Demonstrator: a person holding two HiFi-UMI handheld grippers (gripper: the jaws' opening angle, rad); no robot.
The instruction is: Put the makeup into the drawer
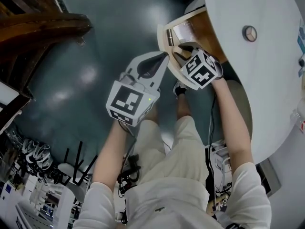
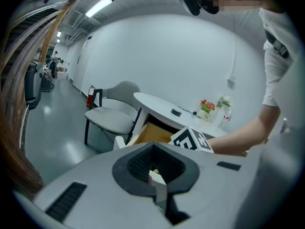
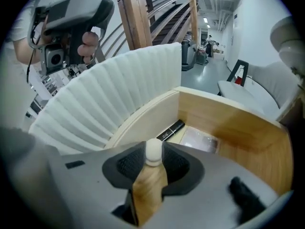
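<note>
My right gripper (image 1: 185,51) points down into the open wooden drawer (image 1: 164,35) of the round white table (image 1: 259,66). In the right gripper view it (image 3: 153,160) is shut on a tan makeup bottle (image 3: 150,180) with a white cap, above the drawer (image 3: 228,123). On the drawer floor lie a black tube (image 3: 170,130) and a clear packet (image 3: 200,140). My left gripper (image 1: 165,57) hovers just left of the drawer front, jaws close together. In the left gripper view (image 2: 157,176) a small pale piece shows in the slit; I cannot tell what it is.
The drawer front is a curved, ribbed white panel (image 3: 119,89). A grey chair (image 2: 112,118) stands by the table, which carries a small flower pot (image 2: 206,106) and a bottle. A wooden staircase (image 1: 38,23) rises at the left over the dark glossy floor.
</note>
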